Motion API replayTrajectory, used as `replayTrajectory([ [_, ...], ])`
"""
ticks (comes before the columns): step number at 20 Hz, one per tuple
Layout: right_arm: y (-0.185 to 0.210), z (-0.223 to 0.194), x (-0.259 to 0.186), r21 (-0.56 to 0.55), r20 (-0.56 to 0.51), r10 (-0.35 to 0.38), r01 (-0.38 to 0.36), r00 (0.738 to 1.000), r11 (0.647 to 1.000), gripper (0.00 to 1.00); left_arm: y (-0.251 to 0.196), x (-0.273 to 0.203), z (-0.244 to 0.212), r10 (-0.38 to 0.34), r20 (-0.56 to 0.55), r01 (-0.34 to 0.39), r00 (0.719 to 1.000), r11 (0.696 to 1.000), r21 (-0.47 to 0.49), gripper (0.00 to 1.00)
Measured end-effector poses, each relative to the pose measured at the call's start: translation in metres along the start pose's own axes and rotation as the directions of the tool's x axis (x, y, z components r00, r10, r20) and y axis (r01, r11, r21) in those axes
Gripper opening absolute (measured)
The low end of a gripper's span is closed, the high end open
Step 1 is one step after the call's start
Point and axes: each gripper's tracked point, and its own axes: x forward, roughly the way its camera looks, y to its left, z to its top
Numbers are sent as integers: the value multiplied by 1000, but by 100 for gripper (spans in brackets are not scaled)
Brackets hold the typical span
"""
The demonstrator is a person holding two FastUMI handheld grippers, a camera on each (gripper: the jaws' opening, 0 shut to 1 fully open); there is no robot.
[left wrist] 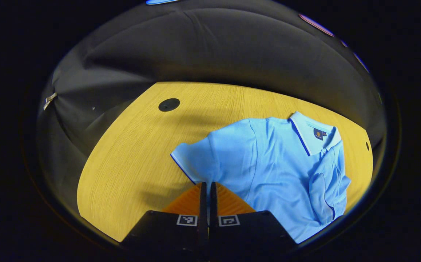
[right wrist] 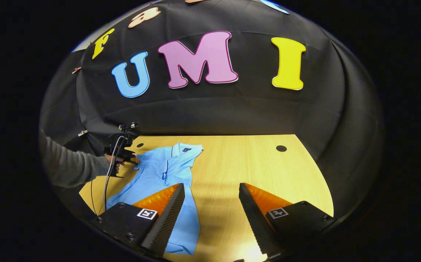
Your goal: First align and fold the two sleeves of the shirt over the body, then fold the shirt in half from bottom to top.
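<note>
While pinching sleeve (left wrist: 199,160): left tool (left wrist: 208,186) closed.

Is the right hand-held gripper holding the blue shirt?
No, the right hand-held gripper stands wide open above the wooden table, with nothing between its fingers; the blue shirt lies to one side.

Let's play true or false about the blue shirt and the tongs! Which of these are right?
1. The shirt is light blue. True.
2. The right tongs are squeezed shut. False: they are wide open, above the table.
3. The shirt lies on a yellow wooden table. True.
4. The shirt is already folded in half from bottom to top. False: it lies at full length, with its collar at the far end.
5. The left tongs have their fingers closed together, right by a sleeve. True.
</note>
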Motion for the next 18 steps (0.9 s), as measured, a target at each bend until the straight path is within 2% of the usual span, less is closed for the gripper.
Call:
replayTrajectory([
  [1,-1,-2,-1,7,-6,0,0,1000,1000,94,1,0,0,-1,-1,1,1000,1000,4,2],
  [2,-3,-4,-3,12,-7,-2,3,1000,1000,94,1,0,0,-5,-3,5,1000,1000,6,6],
  [3,-4,-4,-3,14,-6,-4,4,1000,1000,89,0,-2,0,-11,-3,11,1000,1000,4,7],
  [4,-6,-5,-4,12,-7,-6,6,1000,1000,96,-2,-2,-1,-16,-5,16,1000,1000,1,7],
  [8,-11,-6,-8,10,-7,-7,7,1000,1000,97,-18,-17,13,-47,57,48,997,999,-10,6],
  [11,-14,-6,-11,19,-5,-8,8,1000,1000,97,-53,-39,34,-127,136,125,983,992,25,6],
  [13,-15,-6,-11,19,-3,-8,8,1000,1000,97,-87,-59,44,-205,188,195,961,978,70,6],
  [18,-18,-7,-15,36,-6,-12,12,1000,999,97,-168,-105,40,-360,217,315,907,924,214,6],
])
